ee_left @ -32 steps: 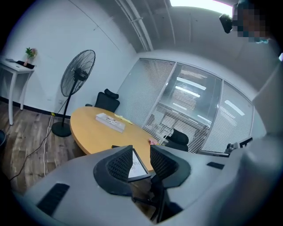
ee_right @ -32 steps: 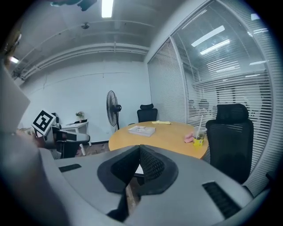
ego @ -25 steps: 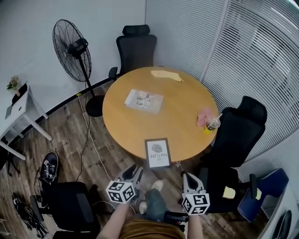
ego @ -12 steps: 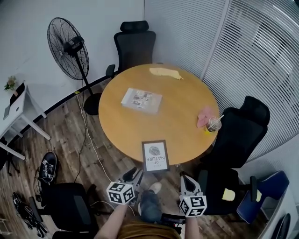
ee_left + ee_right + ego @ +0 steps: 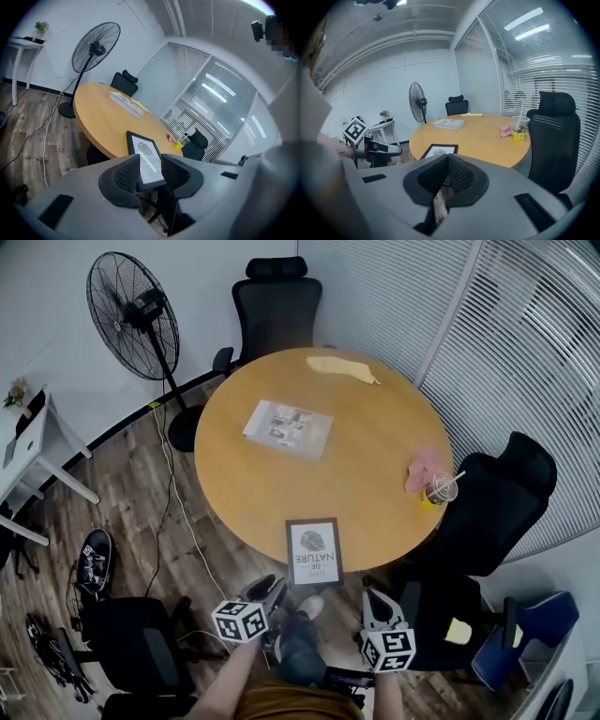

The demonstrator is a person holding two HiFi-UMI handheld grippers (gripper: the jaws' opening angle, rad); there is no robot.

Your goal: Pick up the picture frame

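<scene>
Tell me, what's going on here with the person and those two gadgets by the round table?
A person at the near edge of the round wooden table holds a gripper in each hand. The black picture frame with a white print lies flat at the table's edge just ahead, untouched. The left gripper is open and lined up with the frame; the right gripper is shut and empty. Nothing is picked up yet.

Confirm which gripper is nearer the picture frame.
Left. The left gripper, open, sits just off the picture frame at its near left corner; the right gripper, shut, is further off past the near right corner.
</scene>
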